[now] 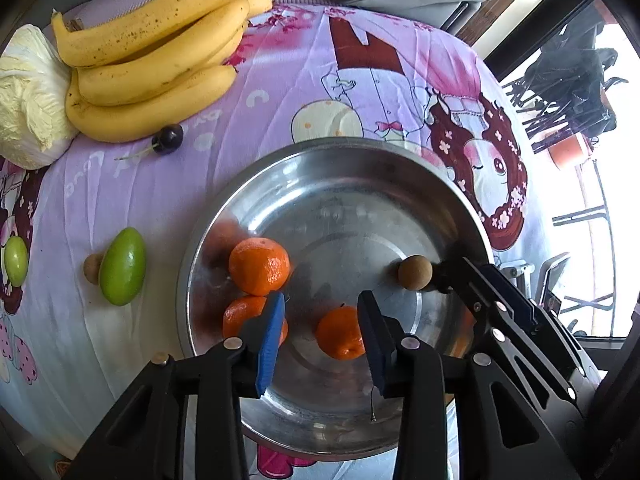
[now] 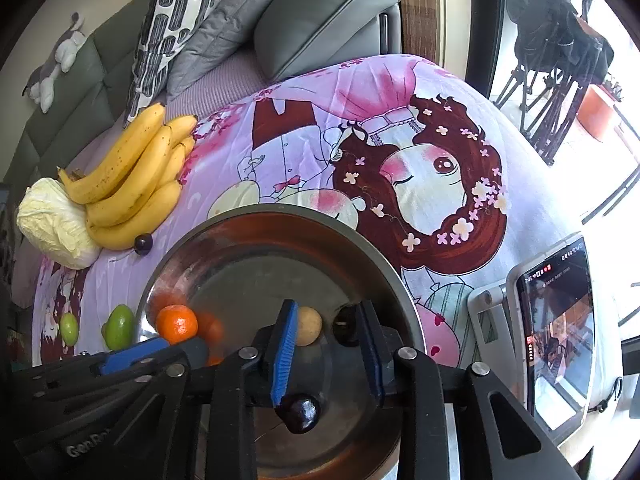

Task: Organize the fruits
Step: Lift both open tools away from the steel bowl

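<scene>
A steel bowl (image 1: 400, 160) sits on a pink cartoon cloth. It holds three oranges (image 1: 259, 266), a round brown longan (image 1: 415, 273) and, in the right wrist view, a dark cherry (image 2: 301, 414) near the front. My left gripper (image 1: 322, 316) is open over the bowl, with one orange (image 1: 340, 334) between its blue pads. My right gripper (image 2: 330, 328) is open and empty over the bowl (image 2: 280, 216), with the longan (image 2: 310, 326) just beyond its left pad. A banana bunch (image 1: 152, 56), a dark cherry (image 1: 168, 140), two green fruits (image 1: 122, 266) and a small brown fruit (image 1: 92, 268) lie on the cloth.
A pale cabbage (image 1: 28, 96) lies at the far left by the bananas. A phone on a stand (image 2: 556, 328) stands right of the bowl. Sofa cushions (image 2: 320, 12) lie behind the table. A window with folded chairs is at the right.
</scene>
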